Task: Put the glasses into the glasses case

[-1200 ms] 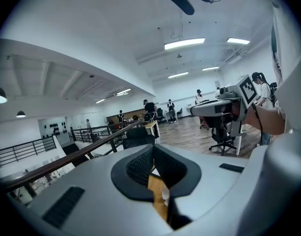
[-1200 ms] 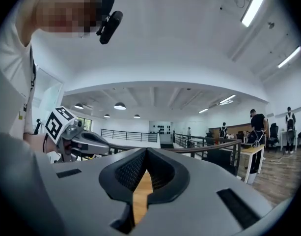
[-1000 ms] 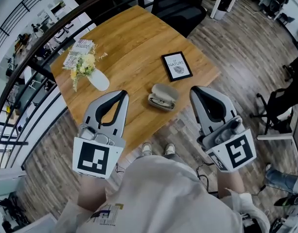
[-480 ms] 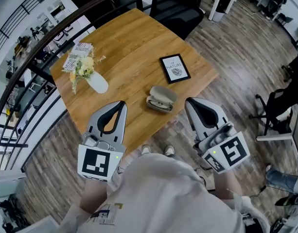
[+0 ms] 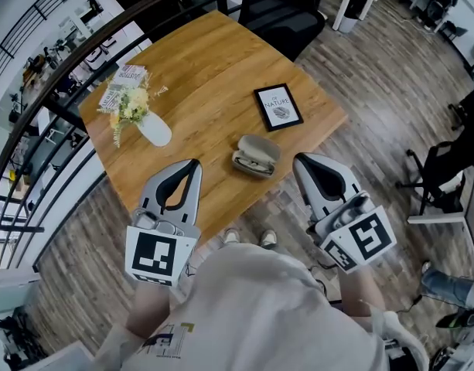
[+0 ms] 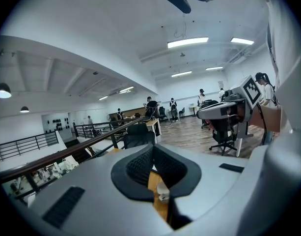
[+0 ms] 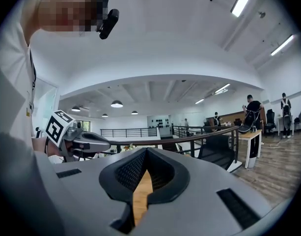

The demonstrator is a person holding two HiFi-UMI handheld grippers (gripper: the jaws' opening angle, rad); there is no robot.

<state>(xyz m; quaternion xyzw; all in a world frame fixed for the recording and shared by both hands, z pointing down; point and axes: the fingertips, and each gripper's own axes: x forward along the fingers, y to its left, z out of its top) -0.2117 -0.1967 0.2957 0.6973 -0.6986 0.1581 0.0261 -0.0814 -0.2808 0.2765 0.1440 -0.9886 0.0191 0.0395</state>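
Note:
A grey-beige glasses case (image 5: 254,156) lies open near the front edge of the wooden table (image 5: 206,68). The glasses seem to rest in its lower half. My left gripper (image 5: 195,164) hangs at the table's near edge, left of the case and apart from it, shut on nothing. My right gripper (image 5: 299,161) is right of the case, just off the table's edge, also shut and empty. In the left gripper view the left gripper (image 6: 152,149) is shut, and the case (image 6: 163,192) shows small in the slot behind the tips. The right gripper (image 7: 147,151) shows only table wood.
A black-framed picture (image 5: 279,107) lies behind the case. A white vase of flowers (image 5: 148,124) and a booklet (image 5: 124,82) sit at the table's left. A black chair (image 5: 283,14) stands at the far side, a dark railing (image 5: 59,68) runs along the left, and the person's shoes (image 5: 248,238) are below the edge.
Both grippers have sunk and drawn back a little toward the person. The case and the other things on the table have not moved.

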